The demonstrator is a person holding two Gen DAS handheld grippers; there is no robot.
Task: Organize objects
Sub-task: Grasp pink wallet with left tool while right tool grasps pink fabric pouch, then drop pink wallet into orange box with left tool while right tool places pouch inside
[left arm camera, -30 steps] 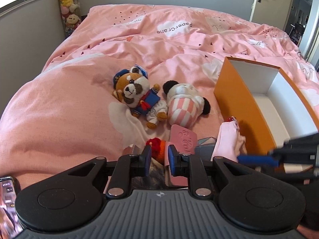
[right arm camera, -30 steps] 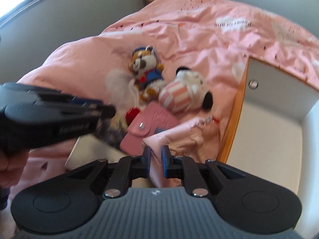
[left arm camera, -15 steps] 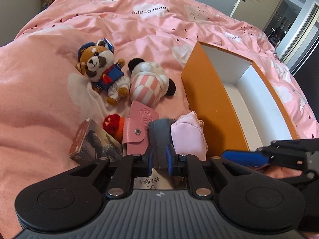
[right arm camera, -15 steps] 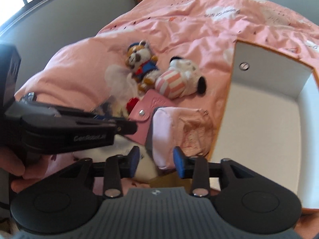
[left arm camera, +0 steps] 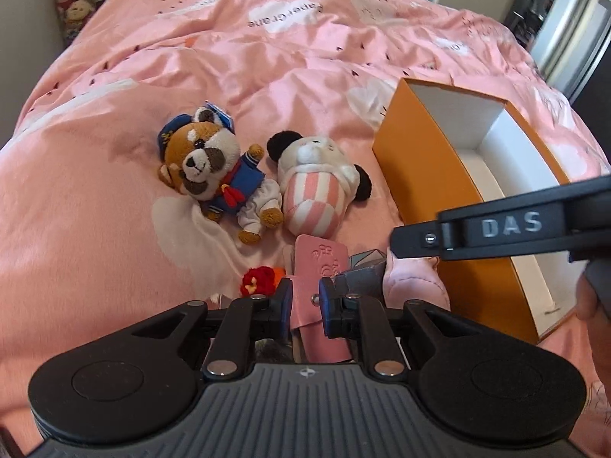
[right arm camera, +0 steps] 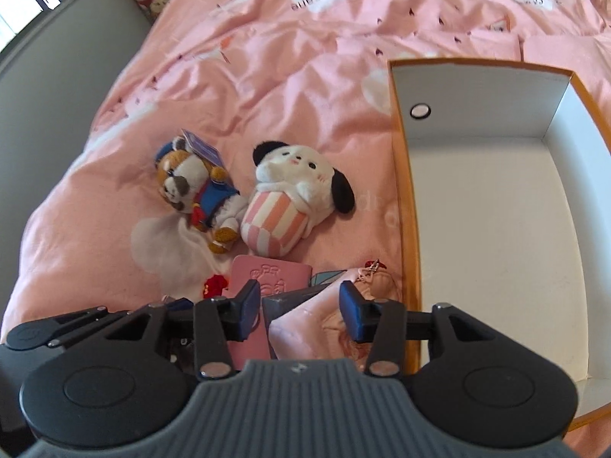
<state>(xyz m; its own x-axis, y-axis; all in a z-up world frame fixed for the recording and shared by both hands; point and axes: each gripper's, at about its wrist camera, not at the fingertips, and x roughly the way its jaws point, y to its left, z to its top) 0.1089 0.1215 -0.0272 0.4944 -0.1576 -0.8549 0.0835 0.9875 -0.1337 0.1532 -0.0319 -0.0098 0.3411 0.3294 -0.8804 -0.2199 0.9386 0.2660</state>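
the pink duvet reads "paper crane" upside down on a white cloud; the right tool says "das".

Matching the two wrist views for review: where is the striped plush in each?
Left wrist: striped plush, centre, just left of the orange box.
Right wrist: striped plush, centre-left, again left of the orange box.
Shared landmark: the sailor bear lies against its left side in both.

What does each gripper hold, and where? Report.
Left gripper pinches the pink wallet at its snap end. Right gripper holds nothing: jaws just opened, pink pouch loose between them.
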